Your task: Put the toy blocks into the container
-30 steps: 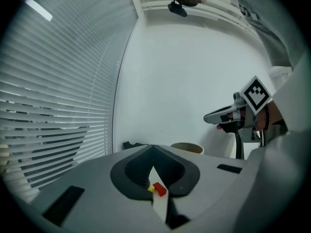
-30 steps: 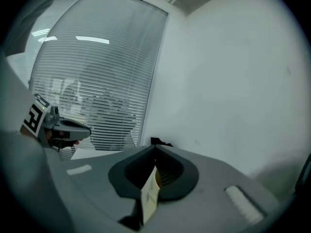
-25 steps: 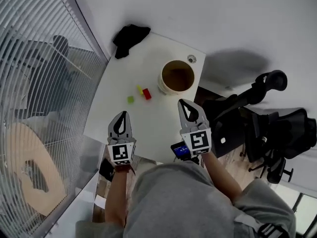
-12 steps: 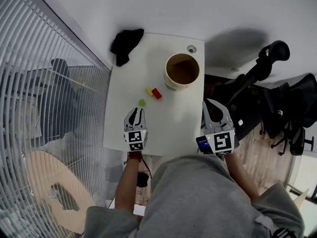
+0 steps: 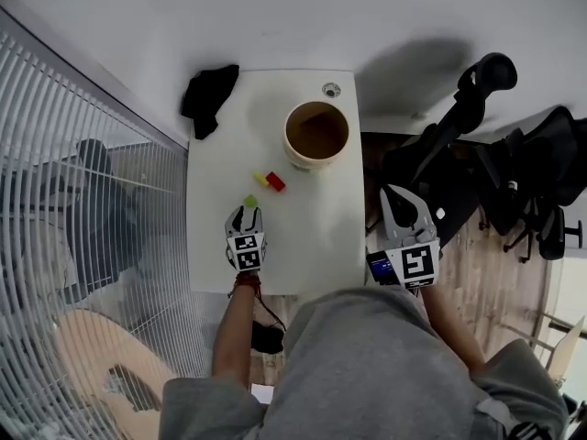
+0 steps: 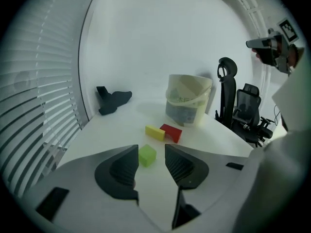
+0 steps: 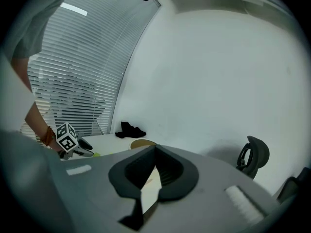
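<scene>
Left claw (image 5: 244, 213), jaws just opened and spread; matte green cube (image 6: 147, 155) sits between its tips on the smooth white desk (image 5: 321, 236), untouched. Yellow bar (image 6: 155, 132) and red block (image 6: 171, 132) lie nr the translucent container (image 6: 189, 103). R claw (image 5: 396, 193) is pressed together, empty. We judge that off-centre closing may skid the hard cube away.

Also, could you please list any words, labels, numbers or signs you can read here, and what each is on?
No words or numbers are readable anywhere.
Print on the container: faint, greenish, too blurred to read.
Patterns on the left marker cube and right marker cube: black-and-white squares, no letters.
</scene>
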`<action>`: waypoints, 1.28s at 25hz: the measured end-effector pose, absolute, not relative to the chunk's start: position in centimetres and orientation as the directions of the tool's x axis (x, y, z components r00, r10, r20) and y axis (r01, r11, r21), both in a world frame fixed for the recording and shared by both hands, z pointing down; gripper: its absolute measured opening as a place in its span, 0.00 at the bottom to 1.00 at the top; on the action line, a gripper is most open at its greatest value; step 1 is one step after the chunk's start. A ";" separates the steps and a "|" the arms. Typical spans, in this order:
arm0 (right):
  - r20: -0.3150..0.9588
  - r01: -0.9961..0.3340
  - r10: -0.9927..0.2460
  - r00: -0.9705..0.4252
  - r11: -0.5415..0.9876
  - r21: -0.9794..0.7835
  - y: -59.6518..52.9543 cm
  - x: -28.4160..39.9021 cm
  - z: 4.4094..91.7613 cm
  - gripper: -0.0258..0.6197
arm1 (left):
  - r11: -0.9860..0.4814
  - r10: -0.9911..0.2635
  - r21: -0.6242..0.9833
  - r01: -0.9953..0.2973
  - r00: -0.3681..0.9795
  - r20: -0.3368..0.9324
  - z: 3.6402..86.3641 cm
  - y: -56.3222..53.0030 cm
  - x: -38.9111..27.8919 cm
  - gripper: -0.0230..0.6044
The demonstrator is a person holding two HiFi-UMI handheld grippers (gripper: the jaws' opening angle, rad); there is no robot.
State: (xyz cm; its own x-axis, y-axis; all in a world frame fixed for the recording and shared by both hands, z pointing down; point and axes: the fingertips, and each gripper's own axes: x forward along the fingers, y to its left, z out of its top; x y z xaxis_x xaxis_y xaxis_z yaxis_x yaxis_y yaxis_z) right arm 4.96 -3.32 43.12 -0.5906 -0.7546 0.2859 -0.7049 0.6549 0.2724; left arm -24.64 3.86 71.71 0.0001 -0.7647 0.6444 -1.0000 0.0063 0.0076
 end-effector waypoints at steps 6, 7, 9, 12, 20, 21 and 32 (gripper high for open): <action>0.289 -0.718 -0.770 -0.569 0.637 0.280 -3.8 5.8 43.2 0.06 | -0.001 -0.710 0.021 -1.000 0.016 0.704 74.4 3.3 -25.1 0.35; 0.291 -0.721 -0.772 -0.565 0.633 0.281 -4.0 5.9 43.3 0.06 | -0.003 -0.702 0.023 -1.000 0.019 0.712 74.9 3.2 -25.2 0.37; 0.292 -0.727 -0.777 -0.557 0.627 0.281 -4.3 6.2 43.5 0.06 | -0.005 -0.691 0.025 -1.000 0.021 0.722 75.6 2.8 -25.5 0.38; 0.295 -0.735 -0.784 -0.546 0.617 0.281 -4.5 6.5 43.8 0.06 | -0.005 -0.685 0.025 -1.000 0.022 0.728 76.0 2.3 -25.5 0.38; 0.306 -0.743 -0.791 -0.530 0.607 0.282 -4.9 7.2 44.1 0.06 | 0.019 -0.655 0.037 -0.999 0.016 0.755 77.0 1.3 -25.6 0.38; 0.306 -0.744 -0.792 -0.528 0.605 0.282 -5.0 7.2 44.0 0.06 | 0.022 -0.652 0.038 -0.999 0.015 0.759 77.0 1.2 -25.7 0.37; 0.309 -0.742 -0.787 -0.533 0.611 0.275 -5.0 7.0 44.2 0.06 | 0.018 -0.662 0.036 -0.999 0.015 0.749 76.1 1.5 -25.5 0.32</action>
